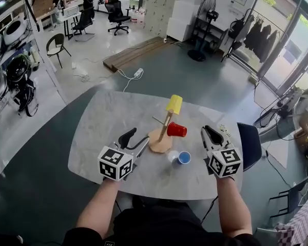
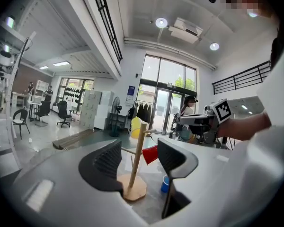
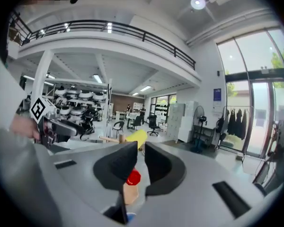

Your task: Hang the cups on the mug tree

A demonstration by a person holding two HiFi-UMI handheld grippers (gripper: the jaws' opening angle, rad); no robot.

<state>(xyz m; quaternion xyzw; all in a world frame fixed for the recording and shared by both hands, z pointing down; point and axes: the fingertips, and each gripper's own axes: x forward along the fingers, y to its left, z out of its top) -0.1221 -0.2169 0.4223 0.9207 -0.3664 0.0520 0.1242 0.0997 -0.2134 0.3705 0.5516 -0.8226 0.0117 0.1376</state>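
Note:
A wooden mug tree (image 1: pixel 160 137) stands mid-table. A yellow cup (image 1: pixel 174 104) sits upside down over its top, and a red cup (image 1: pixel 176 129) hangs from a peg on its right side. Just in front, a blue cup (image 1: pixel 184 158) rests on the table. My left gripper (image 1: pixel 136 137) hovers left of the tree base, open and empty; the left gripper view shows the tree (image 2: pixel 137 160), red cup (image 2: pixel 150 154) and blue cup (image 2: pixel 165 183) beyond its jaws. My right gripper (image 1: pixel 209 131) is right of the cups, its jaws nearly together with nothing between them (image 3: pixel 141 150).
The grey stone table (image 1: pixel 102 127) has rounded edges, with its near edge just before my arms. A dark chair (image 1: pixel 249 143) stands at the table's right side. Cables and a wooden board lie on the floor beyond it.

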